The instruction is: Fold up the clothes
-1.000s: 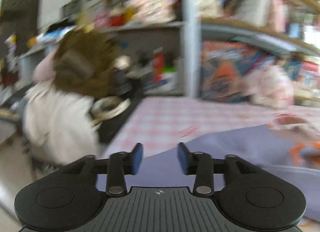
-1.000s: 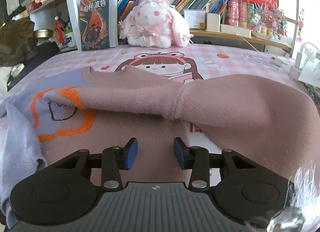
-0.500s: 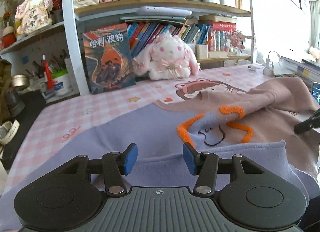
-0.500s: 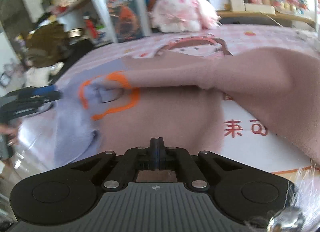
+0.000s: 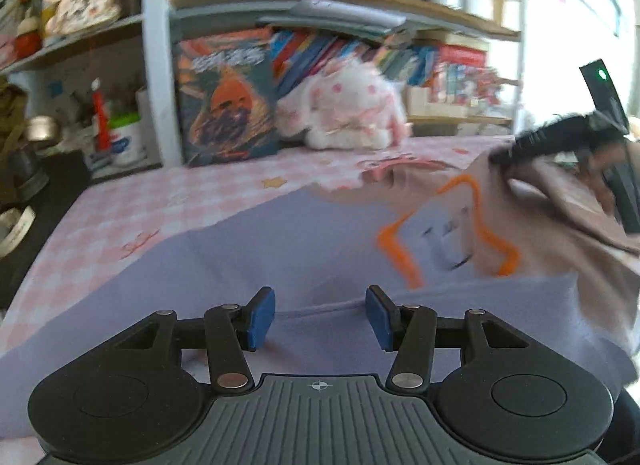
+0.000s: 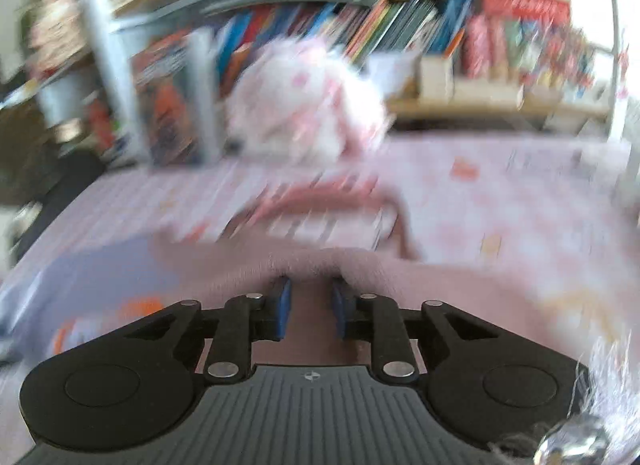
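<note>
So the sweatshirt (image 5: 304,249) is spread across the pink checked tablecloth (image 5: 168,201), lilac side toward me, dusty-pink half off to my right, with the orange-outlined patch (image 5: 448,233) sitting about where the 2 colours meet. My left gripper (image 5: 320,315) hangs low over the lilac hem with its jaws about half apart and nothing pinched. There's a fold ridge running right between the pads (image 5: 262,317), which I reckon is why it's parked there: ready to bite that edge and pin it while the other side gets dragged over.

My right gripper (image 6: 308,307) is up on a raised hump of the pink fabric. Its jaws are narrow and just opening, cloth bunched over and between the tips, but the frame is too smeared to say whether the pads are really pressing it. From the left camera it shows as a dark shape on the pink fold at the far right.

Compared with 1 second back: the left camera was looking off at the room beside the table and has swung round onto the shirt. The right jaws were wider then, snapped fully together half a second ago, and are now parting. That gripper has also travelled from the plain pink front up toward the plush bunny (image 5: 344,109) end, lifting a little.
</note>
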{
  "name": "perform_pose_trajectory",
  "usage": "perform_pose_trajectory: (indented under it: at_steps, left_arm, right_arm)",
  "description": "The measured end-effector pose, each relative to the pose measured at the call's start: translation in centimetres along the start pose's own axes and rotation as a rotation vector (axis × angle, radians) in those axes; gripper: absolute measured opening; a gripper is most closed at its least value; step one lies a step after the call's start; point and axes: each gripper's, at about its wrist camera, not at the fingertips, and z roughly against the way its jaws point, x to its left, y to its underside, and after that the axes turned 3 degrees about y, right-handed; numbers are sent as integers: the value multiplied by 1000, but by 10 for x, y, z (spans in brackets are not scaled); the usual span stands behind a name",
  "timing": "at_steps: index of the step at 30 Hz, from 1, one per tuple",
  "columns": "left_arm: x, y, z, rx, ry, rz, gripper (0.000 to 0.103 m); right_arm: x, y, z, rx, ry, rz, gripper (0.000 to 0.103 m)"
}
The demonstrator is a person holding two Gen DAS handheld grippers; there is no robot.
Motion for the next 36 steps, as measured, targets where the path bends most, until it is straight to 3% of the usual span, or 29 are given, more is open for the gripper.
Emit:
perform_pose_trajectory:
  at_steps: [1,2,5,9,13,18,21,23,25,26,29,32,34,36]
  left_arm:
    - [4,0,2,-4,-6,13,51]
    - [8,1,4,-8,-7,27,51]
    - [22,4,8,-11,0,80,51]
    - [31,3,0,10,51,135,51]
    - [35,3,-18,58,179,267,51]
    - [42,8,-35,85,244,442,51]
    - [49,8,-48,77,230,522,50]
    - [56,8,-58,60,236,576,44]
    - [63,3,-70,53,228,568,13]
    - [67,1,-76,50,216,561,11]
    - [89,-9,-92,39,123,577,11]
    - [107,-18,-95,40,13,594,12]
    - [108,-23,-92,64,-7,556,22]
    - [107,-27,-88,85,-22,510,33]
  right_arm:
    - [1,-11,-7,-25,52,10,19]
    - [2,-15,-5,-40,48,30,20]
    - [3,-28,0,-78,35,88,38]
    - [-10,-1,25,13,4,172,38]
    - [-27,50,49,132,51,243,38]
    - [-57,86,75,156,104,169,38]
    - [-70,95,80,164,70,82,38]
    - [-73,98,81,163,46,47,34]
    - [-75,100,82,161,23,14,22]
    - [-73,99,81,159,12,8,16]
    - [-60,100,78,147,-21,-7,12]
    - [-27,108,80,166,-163,-6,12]
    - [4,119,86,215,-303,43,11]
    - [21,126,91,244,-372,67,11]
